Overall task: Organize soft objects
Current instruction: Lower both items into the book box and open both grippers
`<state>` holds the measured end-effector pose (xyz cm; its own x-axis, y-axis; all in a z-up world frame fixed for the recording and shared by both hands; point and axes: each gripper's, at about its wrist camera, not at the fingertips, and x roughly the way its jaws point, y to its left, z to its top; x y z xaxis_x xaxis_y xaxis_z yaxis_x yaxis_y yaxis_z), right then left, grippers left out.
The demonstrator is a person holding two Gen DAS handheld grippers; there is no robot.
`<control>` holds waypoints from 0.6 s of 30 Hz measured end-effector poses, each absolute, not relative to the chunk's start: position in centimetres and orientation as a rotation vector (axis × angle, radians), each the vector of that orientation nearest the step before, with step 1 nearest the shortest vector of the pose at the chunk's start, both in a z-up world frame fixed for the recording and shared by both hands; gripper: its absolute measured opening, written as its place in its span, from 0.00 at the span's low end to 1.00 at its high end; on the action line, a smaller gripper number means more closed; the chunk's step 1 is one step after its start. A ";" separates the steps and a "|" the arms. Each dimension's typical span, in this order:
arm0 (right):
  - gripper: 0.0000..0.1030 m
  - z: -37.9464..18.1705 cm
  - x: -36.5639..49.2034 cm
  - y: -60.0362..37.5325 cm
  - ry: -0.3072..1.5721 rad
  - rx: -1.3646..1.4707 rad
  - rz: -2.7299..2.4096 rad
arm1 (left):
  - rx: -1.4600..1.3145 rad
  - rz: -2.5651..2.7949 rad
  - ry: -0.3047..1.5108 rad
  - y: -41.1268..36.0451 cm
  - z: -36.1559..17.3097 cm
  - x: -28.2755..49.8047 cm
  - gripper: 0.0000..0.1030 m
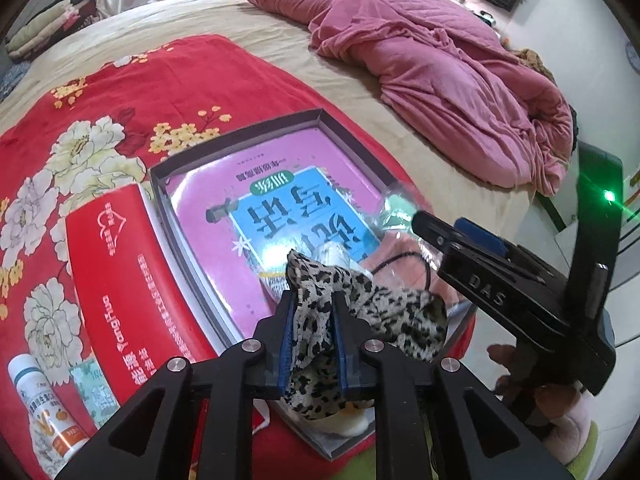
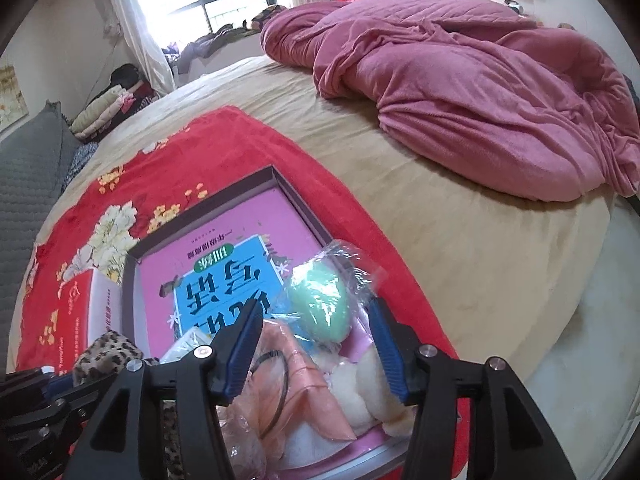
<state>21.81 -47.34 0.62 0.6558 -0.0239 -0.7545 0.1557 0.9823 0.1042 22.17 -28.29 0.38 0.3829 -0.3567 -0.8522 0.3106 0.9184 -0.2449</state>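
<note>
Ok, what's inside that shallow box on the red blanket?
The box holds a pink book, a bagged green sponge, peach cloth and white fluff. Whatever lies under the book is hidden.

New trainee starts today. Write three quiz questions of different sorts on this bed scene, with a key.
1. True or false: the left gripper has its jaws shut on the leopard-print cloth.
2. Multiple choice: the green sponge in clear wrap lies A) in the open box, between the right gripper's open jaws; B) on the pink quilt; C) on the red box.
3. Fill in: the open box rests on a red ____ blanket.

Key: 1 true; 2 A; 3 floral.
</note>
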 end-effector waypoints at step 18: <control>0.55 2.8 20.5 -47.0 0.802 0.168 -0.096 | -0.038 -0.381 1.043 -27.2 2.1 22.0 0.64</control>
<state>20.53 -46.99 2.75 0.6920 -0.0220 -0.7215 0.1492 0.9823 0.1131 21.97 -27.22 2.07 0.4444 -0.3253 -0.8347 0.2894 0.9339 -0.2099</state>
